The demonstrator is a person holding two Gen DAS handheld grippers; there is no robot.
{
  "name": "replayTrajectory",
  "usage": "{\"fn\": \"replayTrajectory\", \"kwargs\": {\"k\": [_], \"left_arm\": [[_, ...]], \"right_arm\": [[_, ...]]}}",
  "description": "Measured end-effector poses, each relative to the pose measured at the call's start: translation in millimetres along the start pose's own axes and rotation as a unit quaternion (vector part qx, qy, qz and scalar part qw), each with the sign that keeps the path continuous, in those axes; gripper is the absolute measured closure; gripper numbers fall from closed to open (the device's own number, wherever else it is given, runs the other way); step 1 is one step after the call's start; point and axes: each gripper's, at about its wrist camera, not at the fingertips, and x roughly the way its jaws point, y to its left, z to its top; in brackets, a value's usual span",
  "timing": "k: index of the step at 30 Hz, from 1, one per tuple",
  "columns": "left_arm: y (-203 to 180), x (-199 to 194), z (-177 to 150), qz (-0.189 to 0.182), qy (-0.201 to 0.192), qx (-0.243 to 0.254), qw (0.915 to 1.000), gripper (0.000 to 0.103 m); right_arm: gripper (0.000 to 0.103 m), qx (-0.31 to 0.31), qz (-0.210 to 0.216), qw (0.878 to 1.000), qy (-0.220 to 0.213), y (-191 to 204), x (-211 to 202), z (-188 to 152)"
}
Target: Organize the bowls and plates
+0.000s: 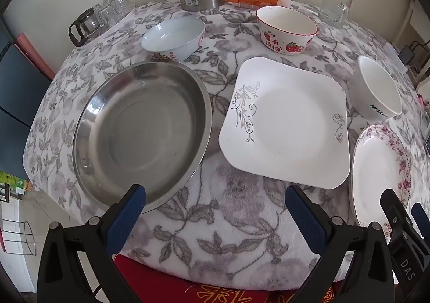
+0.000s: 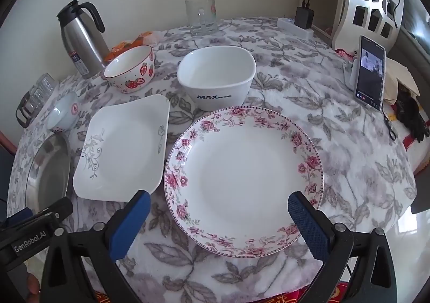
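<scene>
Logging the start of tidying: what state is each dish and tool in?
Steel basin: upright, empty.
Square plate: flat, empty.
Floral plate: flat, empty.
Strawberry bowl: upright, empty.
MAX bowl: upright, empty.
Left tool: open, holding nothing.
Right tool: open, holding nothing.

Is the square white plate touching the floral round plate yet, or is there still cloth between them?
Apart. The right wrist view shows a strip of tablecloth between the square white plate and the floral round plate.

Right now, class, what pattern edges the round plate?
Pink flowers ring the round plate; right wrist view shows it best.
</scene>
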Motion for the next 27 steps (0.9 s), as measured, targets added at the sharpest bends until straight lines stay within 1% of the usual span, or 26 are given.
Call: {"fn": "replayTrajectory", "kwargs": {"k": [27], "left_arm": [[1.8,2.3,-0.1,-0.005,0.006,-0.002,1.0000,0.000]], "right_arm": [[0.000,-0.008,0.000,1.000,0.004,2.4,2.1,0.1]]}}
